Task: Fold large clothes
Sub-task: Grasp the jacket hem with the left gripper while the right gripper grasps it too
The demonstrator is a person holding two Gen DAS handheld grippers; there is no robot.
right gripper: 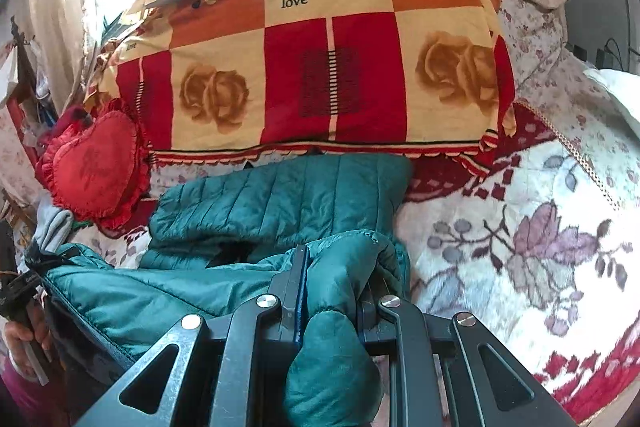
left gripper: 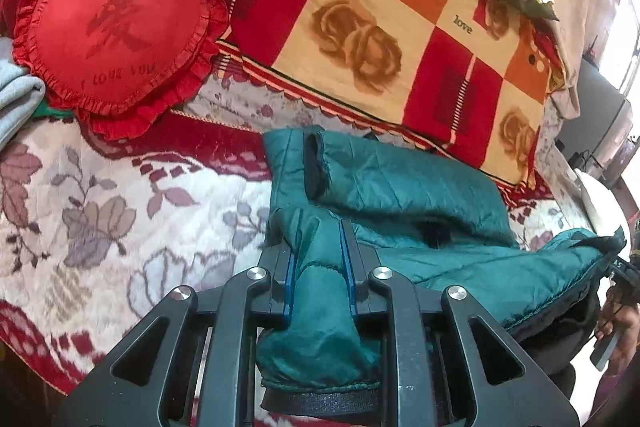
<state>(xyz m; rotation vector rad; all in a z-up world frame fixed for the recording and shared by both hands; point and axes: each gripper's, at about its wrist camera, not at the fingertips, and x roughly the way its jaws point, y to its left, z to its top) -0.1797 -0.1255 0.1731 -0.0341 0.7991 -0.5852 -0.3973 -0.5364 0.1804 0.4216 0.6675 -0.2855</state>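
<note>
A teal quilted jacket [left gripper: 420, 195] lies on the floral bed blanket [left gripper: 100, 195], its sleeve with a dark cuff folded across the body. My left gripper [left gripper: 320, 251] is shut on a bunched edge of the jacket, with its hem hanging down between the arms. In the right wrist view the jacket [right gripper: 280, 203] lies ahead and my right gripper [right gripper: 336, 287] is shut on another bunched fold of it; the right finger is mostly hidden by fabric. The other hand and gripper show at each view's edge.
A red heart cushion [left gripper: 116, 35] sits at the back left, also in the right wrist view [right gripper: 96, 167]. A red, orange and cream checked pillow [left gripper: 360, 27] lies behind the jacket. Grey cloth [left gripper: 16, 95] is at the far left. The blanket [right gripper: 520, 247] spreads to the right.
</note>
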